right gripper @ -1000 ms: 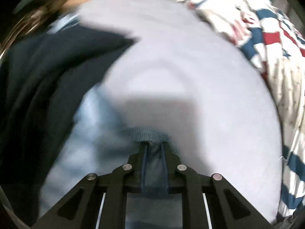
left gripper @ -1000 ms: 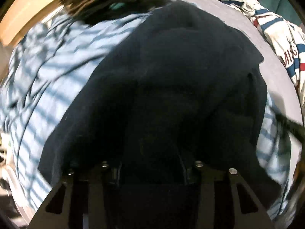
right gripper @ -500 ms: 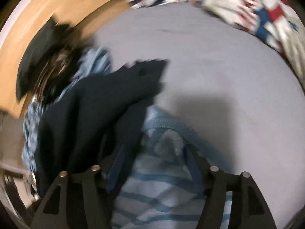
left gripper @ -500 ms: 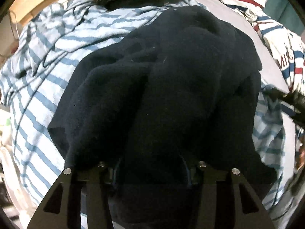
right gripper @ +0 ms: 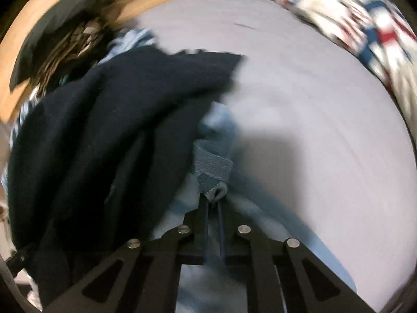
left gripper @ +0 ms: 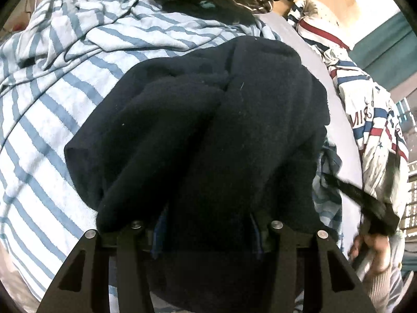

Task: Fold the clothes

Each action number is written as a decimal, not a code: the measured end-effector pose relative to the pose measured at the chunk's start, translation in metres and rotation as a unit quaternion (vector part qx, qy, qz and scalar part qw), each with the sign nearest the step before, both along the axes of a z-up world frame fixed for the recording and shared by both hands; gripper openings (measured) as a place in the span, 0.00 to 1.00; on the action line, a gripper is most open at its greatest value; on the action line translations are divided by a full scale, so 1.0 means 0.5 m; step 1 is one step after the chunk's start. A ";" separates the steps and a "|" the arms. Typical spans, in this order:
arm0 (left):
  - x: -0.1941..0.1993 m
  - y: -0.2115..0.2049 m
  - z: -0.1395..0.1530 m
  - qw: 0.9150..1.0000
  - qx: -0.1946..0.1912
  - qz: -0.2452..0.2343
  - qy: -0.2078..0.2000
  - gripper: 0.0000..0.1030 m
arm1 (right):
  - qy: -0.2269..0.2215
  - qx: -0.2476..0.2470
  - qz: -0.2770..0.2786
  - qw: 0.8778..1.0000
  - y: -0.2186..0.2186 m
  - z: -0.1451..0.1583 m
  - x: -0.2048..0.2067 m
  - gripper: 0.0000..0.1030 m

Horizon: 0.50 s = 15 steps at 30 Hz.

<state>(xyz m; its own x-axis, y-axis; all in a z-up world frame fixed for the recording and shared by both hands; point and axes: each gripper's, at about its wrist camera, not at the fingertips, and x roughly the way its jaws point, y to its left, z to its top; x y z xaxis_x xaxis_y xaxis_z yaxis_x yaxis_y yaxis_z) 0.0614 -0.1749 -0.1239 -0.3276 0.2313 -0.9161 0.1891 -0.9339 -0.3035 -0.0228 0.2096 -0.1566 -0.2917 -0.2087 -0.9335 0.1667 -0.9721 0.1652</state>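
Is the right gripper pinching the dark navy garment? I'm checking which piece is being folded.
No. The right gripper is shut on the light blue striped garment's edge; the navy garment lies beside it.

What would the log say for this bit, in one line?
step: fold clothes | left tongs: buried under navy fleece, state unclear | right tongs: shut on blue striped shirt edge | surface: grey sheet

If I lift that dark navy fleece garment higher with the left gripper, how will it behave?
Probably floppy: the dark navy fleece garment hangs in deep soft folds over the left gripper, hiding its fingers. It looks thick, so likely bulky rather than slippery. Its loose end lies over the blue-and-white striped shirt, so it may drag that cloth along.
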 end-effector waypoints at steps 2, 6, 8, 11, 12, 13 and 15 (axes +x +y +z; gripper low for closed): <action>0.006 -0.008 0.001 1.000 0.015 0.005 0.002 0.52 | -0.017 -0.034 -0.010 0.999 0.030 0.019 0.039 0.07; 0.007 -0.006 -0.009 1.000 0.008 0.003 0.002 0.54 | -0.031 -0.120 0.024 0.992 0.025 0.071 0.094 0.62; 0.009 -0.007 -0.008 1.000 0.008 0.002 0.001 0.54 | -0.016 -0.146 0.024 0.989 0.003 0.089 0.084 0.70; 0.011 -0.015 -0.010 1.000 0.015 0.003 0.003 0.54 | 0.009 -0.127 0.037 0.991 -0.039 0.098 0.060 0.70; 0.013 -0.018 -0.011 1.000 0.018 0.004 0.004 0.54 | 0.007 -0.109 0.044 0.993 -0.060 0.086 0.041 0.70; 0.015 -0.021 -0.012 1.000 0.023 0.007 0.006 0.55 | -0.002 -0.099 0.048 0.994 -0.084 0.065 0.013 0.70; 0.018 -0.027 -0.013 0.999 0.031 0.012 0.009 0.55 | -0.025 -0.074 0.063 0.995 -0.111 0.028 -0.023 0.72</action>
<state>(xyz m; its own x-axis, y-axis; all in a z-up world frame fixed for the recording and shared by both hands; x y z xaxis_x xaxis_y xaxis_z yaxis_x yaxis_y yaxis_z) 0.0707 -0.1886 -0.1305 -0.3503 0.2793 -0.8940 0.2061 -0.9081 -0.3644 -0.0343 0.1540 -0.1428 -0.2088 -0.3772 -0.9023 0.2735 -0.9084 0.3164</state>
